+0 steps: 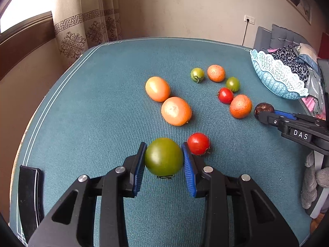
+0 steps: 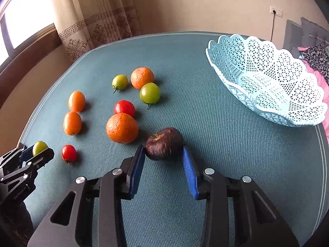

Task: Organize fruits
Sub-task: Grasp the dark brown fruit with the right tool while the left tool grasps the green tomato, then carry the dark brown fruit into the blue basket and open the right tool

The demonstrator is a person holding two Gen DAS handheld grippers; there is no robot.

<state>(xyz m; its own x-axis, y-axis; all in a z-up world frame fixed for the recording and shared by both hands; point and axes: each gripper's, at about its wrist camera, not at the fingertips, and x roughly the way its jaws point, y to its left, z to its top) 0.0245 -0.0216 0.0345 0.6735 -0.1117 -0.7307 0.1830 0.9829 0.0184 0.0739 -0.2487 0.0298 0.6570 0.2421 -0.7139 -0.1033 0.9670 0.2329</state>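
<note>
Left wrist: level left tool (image 1: 163, 159) around green tomato (image 1: 163, 156)

The dark fruit (image 2: 164, 143) is motion-blurred, and the basket (image 1: 277, 76) is cut off at right.

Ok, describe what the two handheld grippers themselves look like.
Both match: matte black angular linkage arms with cut-out slots and round silver pivot bolts, ending in ribbed blue finger pads. The right gripper bears white "DAS" lettering; the left gripper has small, hard-to-read white text. No cables visible.

Three green tomatoes (image 1: 163, 156), two red (image 1: 198, 143), four orange fruits (image 1: 176, 111), perhaps one passionfruit (image 2: 164, 143), one basket (image 2: 273, 94).
</note>
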